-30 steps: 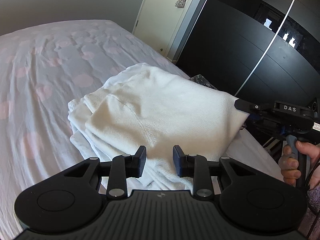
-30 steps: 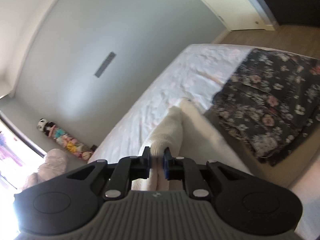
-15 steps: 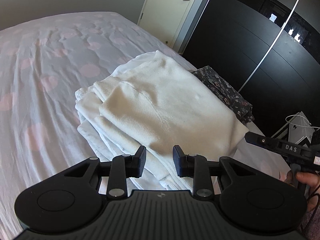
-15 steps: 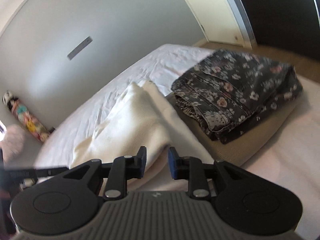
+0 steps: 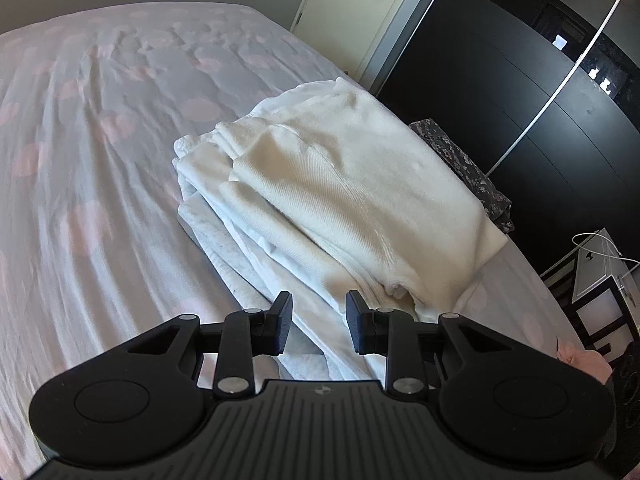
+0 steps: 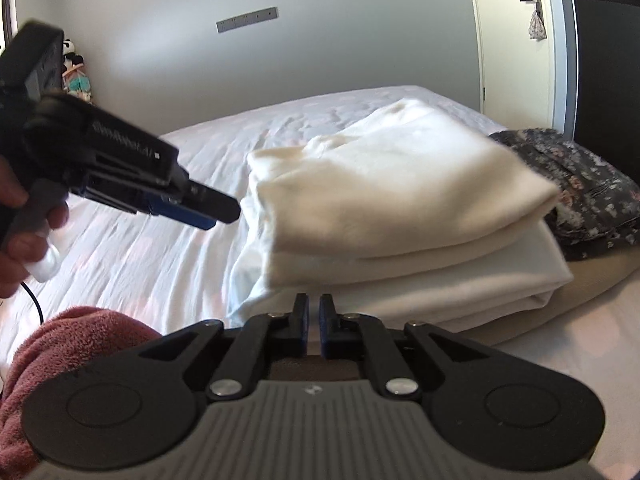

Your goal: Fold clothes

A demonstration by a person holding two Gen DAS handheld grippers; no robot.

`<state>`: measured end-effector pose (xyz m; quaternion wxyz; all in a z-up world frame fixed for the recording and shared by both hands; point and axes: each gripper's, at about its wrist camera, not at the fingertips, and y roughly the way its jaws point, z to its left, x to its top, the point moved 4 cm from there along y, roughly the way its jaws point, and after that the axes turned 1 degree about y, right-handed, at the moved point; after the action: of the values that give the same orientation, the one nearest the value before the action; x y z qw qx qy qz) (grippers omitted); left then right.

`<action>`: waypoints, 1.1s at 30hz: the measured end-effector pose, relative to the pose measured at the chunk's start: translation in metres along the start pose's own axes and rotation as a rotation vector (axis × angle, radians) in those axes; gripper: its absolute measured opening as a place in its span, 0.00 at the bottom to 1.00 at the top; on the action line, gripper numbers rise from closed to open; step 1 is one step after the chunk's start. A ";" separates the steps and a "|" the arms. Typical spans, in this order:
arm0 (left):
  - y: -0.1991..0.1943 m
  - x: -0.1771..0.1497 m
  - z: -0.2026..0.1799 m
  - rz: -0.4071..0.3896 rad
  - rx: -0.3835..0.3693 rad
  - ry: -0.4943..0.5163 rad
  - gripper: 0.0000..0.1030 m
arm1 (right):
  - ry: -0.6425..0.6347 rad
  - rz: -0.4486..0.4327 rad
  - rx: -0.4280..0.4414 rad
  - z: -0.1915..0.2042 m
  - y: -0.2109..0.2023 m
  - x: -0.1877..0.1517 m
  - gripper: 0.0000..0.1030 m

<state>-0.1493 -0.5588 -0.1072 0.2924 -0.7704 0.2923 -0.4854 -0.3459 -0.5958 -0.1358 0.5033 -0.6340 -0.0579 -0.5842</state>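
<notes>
A folded cream garment (image 5: 360, 196) tops a stack of folded white clothes (image 6: 420, 280) on the bed (image 5: 100, 160). My left gripper (image 5: 319, 322) stands open just above the stack's near edge, with nothing between its fingers. In the right wrist view the left gripper (image 6: 216, 210) shows from the side, pointing at the stack's left end, with a hand (image 6: 24, 216) on its grip. My right gripper (image 6: 314, 320) is shut and empty, just short of the stack's near side, not touching it. A folded dark floral garment (image 6: 588, 192) lies beside the stack on its right.
A dark red fleece cloth (image 6: 60, 344) shows at the lower left of the right wrist view. A black wardrobe (image 5: 500, 100) and a door (image 6: 516, 40) stand past the bed. A white box (image 5: 596, 272) sits on a stand at the right. Plush toys (image 6: 76, 76) lean by the wall.
My right gripper let go of the cream garment's corner, drew back, rolled level and shut empty. It has left the left wrist view. The left gripper backed off slightly.
</notes>
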 end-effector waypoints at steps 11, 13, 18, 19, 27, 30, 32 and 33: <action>-0.018 -0.002 0.037 -0.037 0.006 -0.092 0.25 | -0.040 -0.097 -0.118 0.019 0.031 0.021 0.07; -0.021 -0.002 0.044 -0.042 0.006 -0.110 0.25 | -0.040 -0.093 -0.117 0.017 0.041 0.030 0.07; -0.022 -0.005 0.050 -0.045 -0.004 -0.133 0.25 | -0.083 -0.047 -0.057 0.026 0.056 0.032 0.07; -0.022 -0.005 0.051 -0.045 -0.005 -0.137 0.25 | -0.104 -0.044 -0.048 0.031 0.055 0.030 0.07; -0.016 -0.005 0.053 -0.034 -0.014 -0.147 0.25 | -0.204 0.067 0.062 0.065 0.068 0.008 0.01; -0.018 -0.005 0.057 -0.034 -0.011 -0.146 0.25 | -0.205 0.077 0.080 0.072 0.066 0.002 0.01; -0.019 -0.004 0.058 -0.036 -0.010 -0.144 0.25 | -0.179 0.064 0.081 0.070 0.057 0.003 0.01; -0.019 -0.003 0.058 -0.038 -0.013 -0.145 0.25 | -0.169 0.056 0.086 0.068 0.050 0.003 0.02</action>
<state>-0.0935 -0.5343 -0.1157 0.2985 -0.8107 0.2590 -0.4320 -0.2653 -0.5737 -0.1487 0.5396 -0.6603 -0.1073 -0.5112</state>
